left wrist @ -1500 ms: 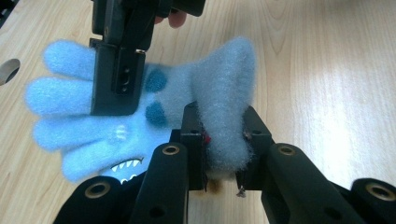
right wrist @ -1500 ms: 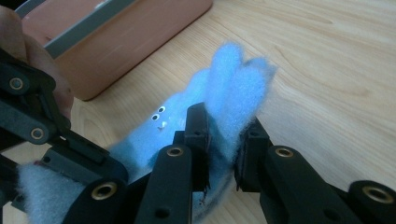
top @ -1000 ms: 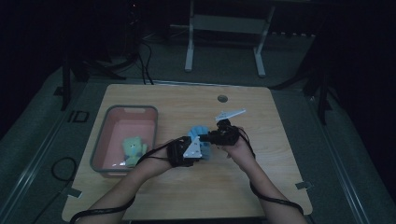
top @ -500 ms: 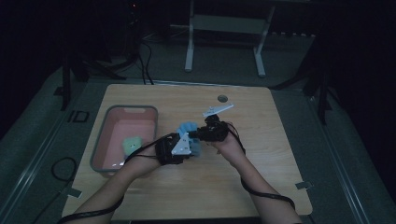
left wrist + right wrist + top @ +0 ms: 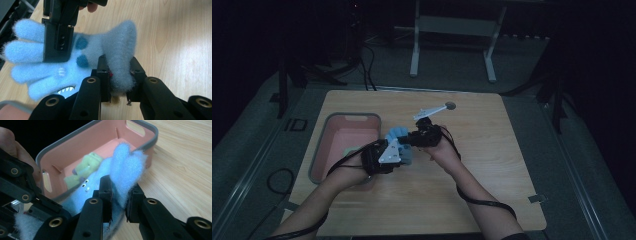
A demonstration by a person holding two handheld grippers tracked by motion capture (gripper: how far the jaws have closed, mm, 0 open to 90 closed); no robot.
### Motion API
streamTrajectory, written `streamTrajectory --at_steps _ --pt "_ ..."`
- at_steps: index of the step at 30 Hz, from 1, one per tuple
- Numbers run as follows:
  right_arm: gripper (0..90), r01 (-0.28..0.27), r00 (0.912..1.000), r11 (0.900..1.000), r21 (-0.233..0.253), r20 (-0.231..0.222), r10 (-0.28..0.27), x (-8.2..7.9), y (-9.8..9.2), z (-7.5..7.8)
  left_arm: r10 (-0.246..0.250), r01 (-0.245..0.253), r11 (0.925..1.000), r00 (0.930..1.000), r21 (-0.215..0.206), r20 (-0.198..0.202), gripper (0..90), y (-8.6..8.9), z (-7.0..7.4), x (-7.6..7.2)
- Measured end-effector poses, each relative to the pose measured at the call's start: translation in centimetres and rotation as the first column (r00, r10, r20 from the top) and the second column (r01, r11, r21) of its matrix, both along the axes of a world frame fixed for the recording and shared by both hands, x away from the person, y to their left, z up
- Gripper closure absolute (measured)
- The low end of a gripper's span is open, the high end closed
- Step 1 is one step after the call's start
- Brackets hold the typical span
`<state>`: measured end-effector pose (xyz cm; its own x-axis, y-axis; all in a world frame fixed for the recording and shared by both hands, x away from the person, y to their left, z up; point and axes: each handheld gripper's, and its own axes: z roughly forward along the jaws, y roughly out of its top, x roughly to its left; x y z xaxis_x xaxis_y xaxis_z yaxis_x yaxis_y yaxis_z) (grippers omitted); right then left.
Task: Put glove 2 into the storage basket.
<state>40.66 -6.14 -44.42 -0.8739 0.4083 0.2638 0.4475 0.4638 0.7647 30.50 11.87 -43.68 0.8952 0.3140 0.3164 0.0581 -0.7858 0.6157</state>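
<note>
Dim surroundings frame a wooden table (image 5: 492,165), on which a pink bin (image 5: 326,150) with a grey rim is set toward the left. Just right of the bin, above the tabletop, a fluffy blue glove (image 5: 396,136) is held between both grippers. The left gripper (image 5: 399,154) is clamped on the glove's greyer cuff end, the plush being squeezed between its black jaws, as is seen in the left gripper view (image 5: 120,75). The right gripper (image 5: 408,140) is closed on the finger end of the glove; in the right gripper view (image 5: 119,195) a fold of blue plush (image 5: 127,167) is pinched between its jaws. Dark blue spots and a small toothed mouth are seen on the glove (image 5: 75,62) in the left gripper view, where the right gripper (image 5: 58,42) is seen gripping its fingers. A green toy (image 5: 83,170) is seen lying inside the bin (image 5: 147,127), behind the glove. The two grippers are held close together, almost touching.
</note>
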Motion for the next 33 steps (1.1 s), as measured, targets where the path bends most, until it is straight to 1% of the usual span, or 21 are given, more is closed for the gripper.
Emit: streamTrajectory --at_steps 2,4,6,7,11,14,17,18,20,22,23,26,27,32,33 --pt "78.2 -0.010 0.9999 1.000 0.000 0.003 0.010 0.0 0.6 0.1 0.007 -0.007 1.0000 1.0000 0.003 0.002 76.9 0.5 0.1 -0.1" --pt "78.2 -0.017 0.9998 1.000 0.008 -0.007 0.017 0.2 1.2 0.2 0.016 -0.016 0.9999 0.9999 0.003 0.004 77.0 1.1 0.2 -0.2" --pt "78.2 -0.026 0.9996 1.000 0.011 -0.006 0.026 0.3 1.9 0.3 0.025 -0.025 0.9997 0.9997 0.006 0.004 76.9 1.8 0.3 -0.3" --pt "78.2 -0.031 0.9995 0.999 0.013 -0.008 0.031 0.3 2.3 0.4 0.030 -0.030 0.9995 0.9995 0.002 0.008 76.9 2.2 0.3 -0.3" --pt "78.2 -0.046 0.9989 0.999 0.015 -0.004 0.046 0.4 4.2 0.5 0.055 -0.055 0.9985 0.9985 0.001 -0.001 76.9 4.0 0.5 -0.6" --pt "78.2 -0.060 0.9981 0.998 0.018 -0.010 0.061 0.4 5.7 0.4 0.079 -0.079 0.9969 0.9969 0.004 -0.003 77.0 5.3 0.5 -0.9" --pt "78.2 -0.079 0.9968 0.997 0.022 -0.011 0.079 0.4 7.2 0.2 0.098 -0.098 0.9950 0.9951 0.019 -0.012 76.9 6.5 0.3 -1.1" --pt "78.2 -0.086 0.9962 0.996 0.024 -0.017 0.086 0.4 7.7 0.1 0.106 -0.106 0.9941 0.9942 0.024 -0.014 76.9 6.8 0.1 -1.2" --pt "78.2 -0.092 0.9955 0.996 0.018 -0.019 0.093 0.4 8.7 -0.2 0.117 -0.116 0.9928 0.9930 0.027 -0.018 76.9 7.5 -0.1 -1.3" --pt "78.2 -0.099 0.9948 0.995 0.018 -0.023 0.099 0.4 9.6 -0.4 0.128 -0.127 0.9912 0.9917 0.036 -0.014 76.9 8.2 -0.4 -1.4" --pt "78.2 -0.102 0.9943 0.995 0.018 -0.032 0.102 0.4 10.0 -0.5 0.131 -0.131 0.9908 0.9913 0.035 -0.010 76.9 8.5 -0.6 -1.5" --pt "78.2 -0.113 0.9929 0.994 0.015 -0.037 0.113 0.4 11.1 -0.8 0.144 -0.144 0.9889 0.9894 0.038 -0.016 76.9 9.4 -0.9 -1.7" --pt "78.2 -0.114 0.9927 0.993 0.016 -0.038 0.115 0.4 11.4 -0.9 0.148 -0.147 0.9886 0.9888 0.033 -0.021 76.9 9.7 -1.0 -1.7" --pt "78.2 -0.131 0.9903 0.991 0.008 -0.046 0.131 0.3 12.7 -1.4 0.165 -0.163 0.9859 0.9857 0.036 -0.035 76.9 10.8 -1.5 -1.9" --pt "78.2 -0.132 0.9901 0.991 0.007 -0.047 0.132 0.3 13.0 -1.6 0.168 -0.167 0.9856 0.9849 0.029 -0.042 76.9 11.0 -1.7 -1.9"
